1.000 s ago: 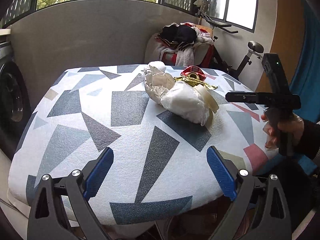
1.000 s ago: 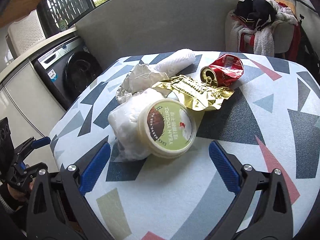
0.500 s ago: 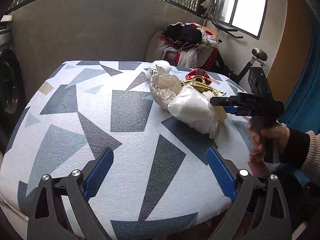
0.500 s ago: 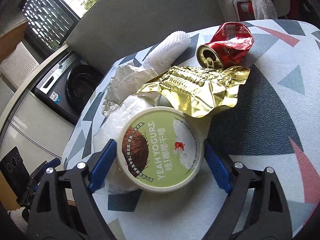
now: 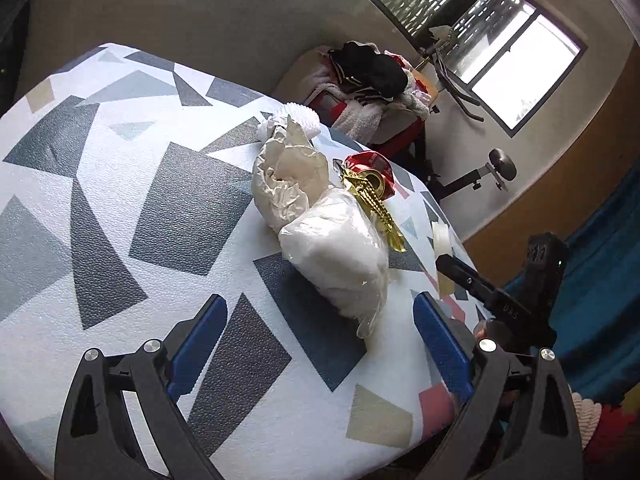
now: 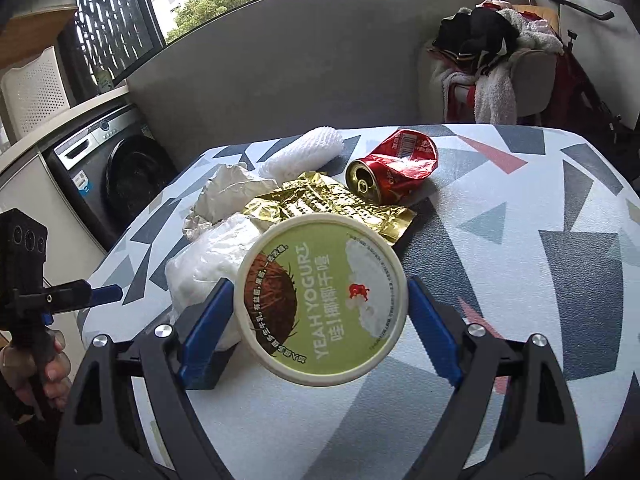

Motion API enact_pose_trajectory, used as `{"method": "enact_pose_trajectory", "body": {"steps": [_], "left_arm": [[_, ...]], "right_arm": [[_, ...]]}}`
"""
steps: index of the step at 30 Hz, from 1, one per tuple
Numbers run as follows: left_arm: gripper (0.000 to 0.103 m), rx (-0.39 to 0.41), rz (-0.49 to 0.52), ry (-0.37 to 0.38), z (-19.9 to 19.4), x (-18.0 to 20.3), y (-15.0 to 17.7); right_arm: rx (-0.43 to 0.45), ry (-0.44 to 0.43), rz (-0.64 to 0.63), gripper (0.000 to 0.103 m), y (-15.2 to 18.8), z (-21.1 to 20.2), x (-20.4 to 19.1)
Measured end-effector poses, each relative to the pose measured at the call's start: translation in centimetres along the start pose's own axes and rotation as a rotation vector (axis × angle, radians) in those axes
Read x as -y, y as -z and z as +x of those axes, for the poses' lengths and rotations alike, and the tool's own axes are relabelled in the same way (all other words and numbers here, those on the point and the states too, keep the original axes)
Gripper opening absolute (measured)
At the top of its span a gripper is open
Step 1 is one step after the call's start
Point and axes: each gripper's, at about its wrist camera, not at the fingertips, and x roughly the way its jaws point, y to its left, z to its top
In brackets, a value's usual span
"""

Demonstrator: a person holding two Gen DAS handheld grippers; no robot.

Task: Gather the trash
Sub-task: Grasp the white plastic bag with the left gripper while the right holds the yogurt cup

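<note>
Since a second ago you have brought your right gripper (image 6: 320, 316) forward until its blue pads (image 6: 206, 334) sit on both sides of the yogurt cup (image 6: 322, 300), which earlier lay clear ahead of the fingers. Both pads now look to press on the cup's rim, so the claw appears clamped on it, with the green lid tilted up toward the camera. You have also swung your left gripper (image 5: 320, 344) to a steep slant over the table.

That cup sits at the near end of the trash pile, just beside the white plastic bag (image 6: 204, 264) on its left. Behind it lies the crumpled gold wrapper (image 6: 320, 204), whose near edge the cup hides. Past the wrapper, the crushed red can (image 6: 394, 166) lies on its side with its mouth facing you. A crumpled pale bag (image 6: 226, 196) and a white foam net sleeve (image 6: 304, 152) lie to the left of the wrapper and can.

Your left gripper is spread wide and holds nothing; from its view, the white plastic bag lies ahead between its fingers' lines, apart from both pads.

All of this rests on the patterned table (image 6: 540, 240). A washing machine (image 6: 116, 172) stands to the left, and a chair piled with clothes (image 6: 492, 68) sits behind.
</note>
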Motion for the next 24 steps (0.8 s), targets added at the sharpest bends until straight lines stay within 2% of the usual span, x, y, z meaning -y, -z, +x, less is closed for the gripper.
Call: {"method": "enact_pose_trajectory", "body": {"steps": [4,14,19,20,22,24], "left_arm": [[0.092,-0.013,-0.109,0.047,2.7,0.1,-1.5],[0.085,-0.088,-0.273,0.051,8.3,-1.4,-2.2],[0.084,-0.095,-0.218,0.044,9.2,-0.8,-2.3],[0.081,-0.098,-0.215,0.031,9.2,-0.8,-2.3],[0.069,-0.102,-0.188,0.015,9.1,-0.5,-2.3],[0.060,-0.099,-0.113,-0.016,8.9,0.4,-2.3]], "right_arm": [[0.016,0.005,0.033,0.085,0.6,-0.1,0.7],[0.003,-0.011,0.051,0.085,0.9,0.2,1.4],[-0.001,-0.021,0.052,0.085,0.9,0.5,1.8],[-0.003,-0.020,0.049,0.085,0.9,0.5,1.7],[-0.006,-0.018,0.039,0.085,0.9,0.5,1.5],[-0.007,-0.016,0.028,0.085,0.9,0.5,1.3]]}}
